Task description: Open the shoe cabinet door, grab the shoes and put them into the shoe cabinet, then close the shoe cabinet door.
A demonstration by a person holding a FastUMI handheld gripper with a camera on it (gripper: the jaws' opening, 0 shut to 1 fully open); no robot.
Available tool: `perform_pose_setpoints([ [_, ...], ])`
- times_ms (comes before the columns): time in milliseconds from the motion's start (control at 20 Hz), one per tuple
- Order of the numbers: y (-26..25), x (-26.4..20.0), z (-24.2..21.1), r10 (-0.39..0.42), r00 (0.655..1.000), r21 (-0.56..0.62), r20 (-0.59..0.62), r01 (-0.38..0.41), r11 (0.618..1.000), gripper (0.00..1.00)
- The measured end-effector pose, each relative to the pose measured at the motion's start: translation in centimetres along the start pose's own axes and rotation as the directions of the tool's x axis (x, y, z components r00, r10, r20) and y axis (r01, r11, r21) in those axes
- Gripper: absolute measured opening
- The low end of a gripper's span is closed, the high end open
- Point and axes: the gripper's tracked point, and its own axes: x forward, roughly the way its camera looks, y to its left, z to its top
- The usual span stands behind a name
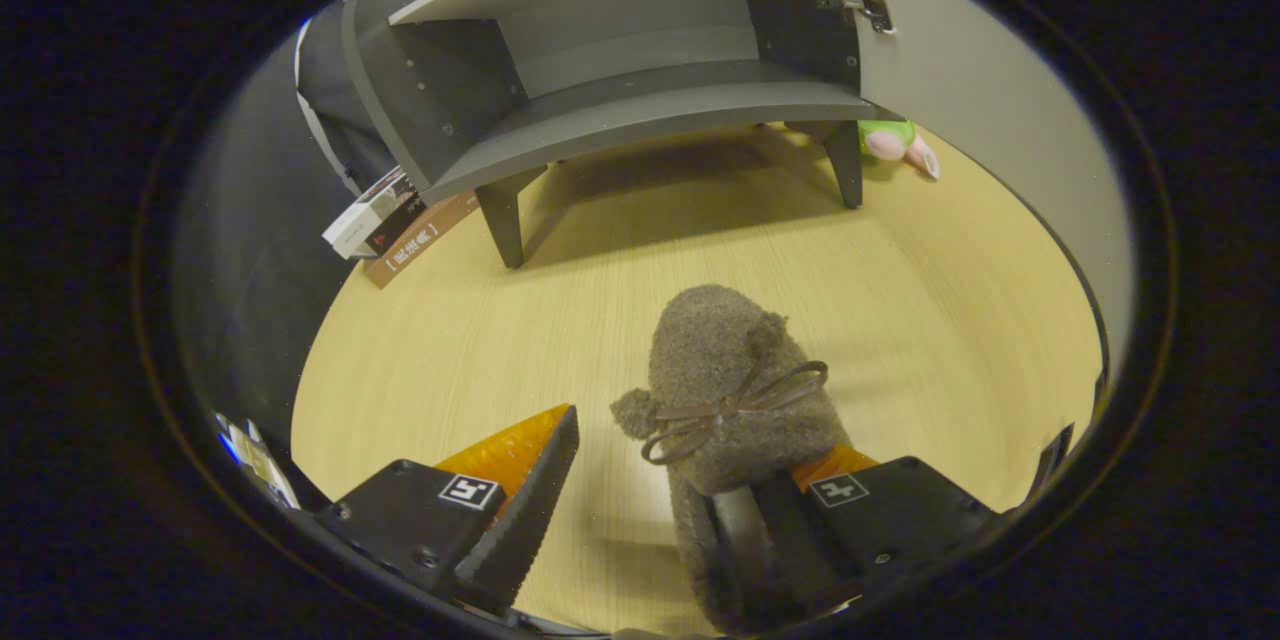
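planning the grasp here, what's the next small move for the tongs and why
Probably shift the tongs sideways toward the fuzzy slipper to centre it, then close. They stand open, and the slipper sits against one finger with a wide gap to the other. The shoe cabinet door is already open beyond.

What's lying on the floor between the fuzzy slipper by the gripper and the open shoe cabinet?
Nothing: in the gripper view, only bare wooden floor separates the slipper from the shoe cabinet. The gripper is open, the slipper against one finger.
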Motion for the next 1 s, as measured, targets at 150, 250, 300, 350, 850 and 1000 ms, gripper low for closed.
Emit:
perform_pose_setpoints([
  [150,-0.3,0.3,-0.1,-0.030,0.999,-0.019,-0.028,0.029,0.999,0.66],
  [250,-0.8,0.6,-0.1,-0.052,0.998,-0.022,-0.039,0.051,0.998,0.51],
  [300,-1.7,0.6,0.0,-0.072,0.997,-0.024,-0.042,0.071,0.997,0.43],
  [350,-1.8,0.4,0.0,-0.060,0.997,-0.026,-0.039,0.059,0.998,0.35],
  [850,1.3,-4.6,3.8,0.054,0.999,-0.082,0.006,-0.054,0.995,0.07],
  [1000,2.4,-8.3,7.5,0.083,0.993,-0.117,0.090,-0.072,0.991,0.07],
])
